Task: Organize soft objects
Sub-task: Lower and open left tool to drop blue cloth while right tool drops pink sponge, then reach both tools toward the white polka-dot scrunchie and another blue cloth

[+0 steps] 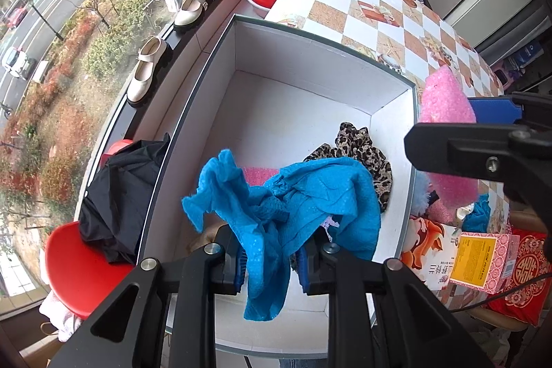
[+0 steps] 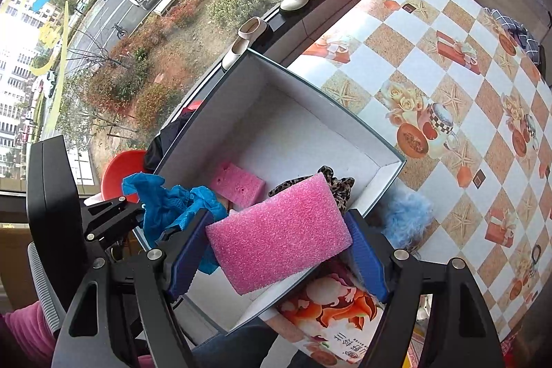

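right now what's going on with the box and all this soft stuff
A person is sorting soft things into a white box. The left hand-held gripper is shut on a blue cloth over the box. The right hand-held gripper holds a pink foam block above its near edge. A leopard-print fabric and another pink sponge already lie inside.

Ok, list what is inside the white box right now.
Inside the white box: a pink foam block and a leopard-print cloth. The blue cloth in the left tool hangs over them, hiding anything beneath it.
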Demonstrator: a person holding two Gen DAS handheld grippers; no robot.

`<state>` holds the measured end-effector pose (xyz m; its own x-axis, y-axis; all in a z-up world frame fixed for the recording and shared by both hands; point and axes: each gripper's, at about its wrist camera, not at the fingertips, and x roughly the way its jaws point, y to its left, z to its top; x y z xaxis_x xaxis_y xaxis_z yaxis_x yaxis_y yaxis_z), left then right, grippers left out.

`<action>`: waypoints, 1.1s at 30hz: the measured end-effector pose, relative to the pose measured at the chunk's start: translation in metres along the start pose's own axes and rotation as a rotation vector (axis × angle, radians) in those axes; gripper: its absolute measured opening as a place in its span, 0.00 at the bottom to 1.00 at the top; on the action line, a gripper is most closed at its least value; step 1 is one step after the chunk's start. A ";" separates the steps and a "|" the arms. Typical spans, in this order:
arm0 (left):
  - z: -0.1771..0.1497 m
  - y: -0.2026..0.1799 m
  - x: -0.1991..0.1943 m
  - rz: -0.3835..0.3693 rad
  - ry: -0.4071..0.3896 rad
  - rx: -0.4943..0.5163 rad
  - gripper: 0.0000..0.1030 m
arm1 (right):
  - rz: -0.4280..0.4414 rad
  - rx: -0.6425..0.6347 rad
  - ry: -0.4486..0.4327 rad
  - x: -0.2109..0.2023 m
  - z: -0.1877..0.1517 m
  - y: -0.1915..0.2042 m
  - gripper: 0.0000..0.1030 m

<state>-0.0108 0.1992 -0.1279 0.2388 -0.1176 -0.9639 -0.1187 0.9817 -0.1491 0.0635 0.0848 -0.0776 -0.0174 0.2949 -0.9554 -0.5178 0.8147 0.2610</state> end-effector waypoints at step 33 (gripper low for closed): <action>0.019 -0.106 -0.031 -0.126 0.009 0.292 1.00 | 0.187 0.539 -0.080 -0.090 -0.069 -0.124 1.00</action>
<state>0.0127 0.1021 -0.0784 0.2255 -0.2411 -0.9439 0.1933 0.9607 -0.1992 0.0701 -0.0774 -0.0339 0.0085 0.4783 -0.8781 -0.0030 0.8782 0.4783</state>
